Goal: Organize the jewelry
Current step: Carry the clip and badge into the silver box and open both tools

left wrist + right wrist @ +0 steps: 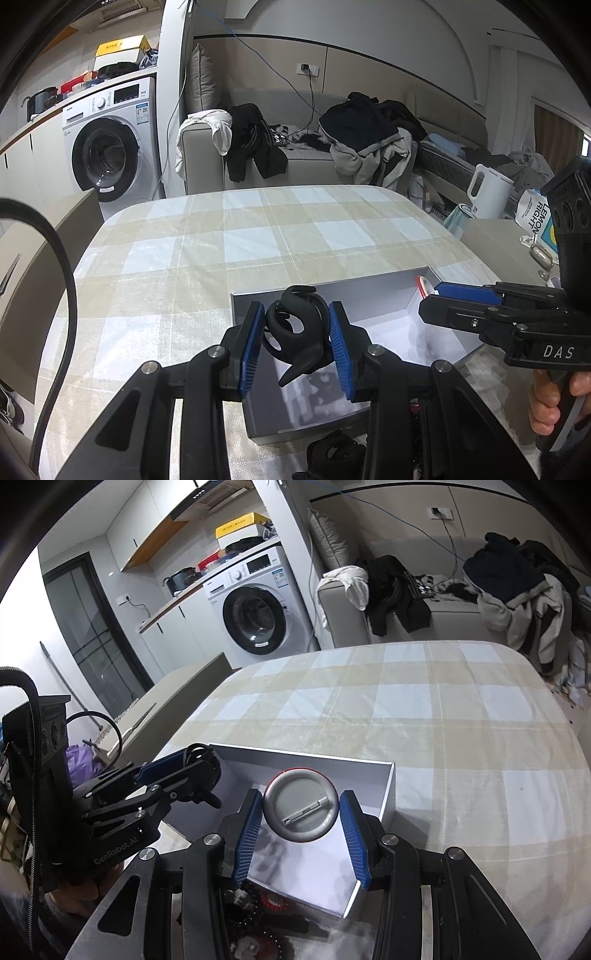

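The left hand-held gripper clamps a black curved hair clip over an open grey box on the checked surface. The right hand-held gripper pinches a round silver pin badge, red-edged, back side showing, above the same box.

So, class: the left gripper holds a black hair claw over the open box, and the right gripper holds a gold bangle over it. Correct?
Not quite. The right gripper holds a round pin badge, not a bangle, as the right wrist view shows. The left gripper does hold the black hair claw over the open box.
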### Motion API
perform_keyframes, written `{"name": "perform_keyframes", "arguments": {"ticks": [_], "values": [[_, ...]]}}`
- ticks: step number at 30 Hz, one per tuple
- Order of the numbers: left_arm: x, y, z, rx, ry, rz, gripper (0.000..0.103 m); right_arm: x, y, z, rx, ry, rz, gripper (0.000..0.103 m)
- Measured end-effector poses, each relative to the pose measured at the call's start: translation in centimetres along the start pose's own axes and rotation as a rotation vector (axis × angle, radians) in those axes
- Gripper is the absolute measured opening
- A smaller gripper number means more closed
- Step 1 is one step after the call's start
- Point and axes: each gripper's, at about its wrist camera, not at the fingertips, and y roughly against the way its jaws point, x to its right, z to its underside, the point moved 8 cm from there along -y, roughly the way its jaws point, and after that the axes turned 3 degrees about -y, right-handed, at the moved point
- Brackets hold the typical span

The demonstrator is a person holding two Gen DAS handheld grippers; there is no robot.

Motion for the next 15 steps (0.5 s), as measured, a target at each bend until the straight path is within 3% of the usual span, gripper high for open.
{"name": "perform_keyframes", "arguments": {"ticks": [8, 9, 11, 12, 13, 15], "values": [[0.2, 0.0, 0.1, -0.010, -0.001, 0.021, 0.030, -0.1, 0.1, -0.1, -0.006, 0.005, 0.003, 0.043], [0.3, 0.1, 0.1, -0.010, 0.000, 0.028, 0.031, -0.1, 0.1, -0.1, -0.005, 0.003, 0.006, 0.045], [0.5, 0.5, 0.0, -0.014, 0.001, 0.044, 0.032, -0.1, 0.5, -0.2, 0.002, 0.000, 0.001, 0.059], [0.6, 0.7, 0.0, -0.016, 0.000, 0.042, 0.041, -0.1, 0.7, -0.3, 0.009, -0.002, -0.004, 0.062], [0.6, 0.8, -0.1, -0.016, -0.002, 0.031, 0.058, -0.1, 1.2, -0.3, 0.022, -0.005, 0.000, 0.070], [0.5, 1.6, -0.2, 0.001, -0.011, -0.005, 0.077, -0.2, 2.1, -0.4, 0.038, -0.001, 0.003, 0.078]]}}
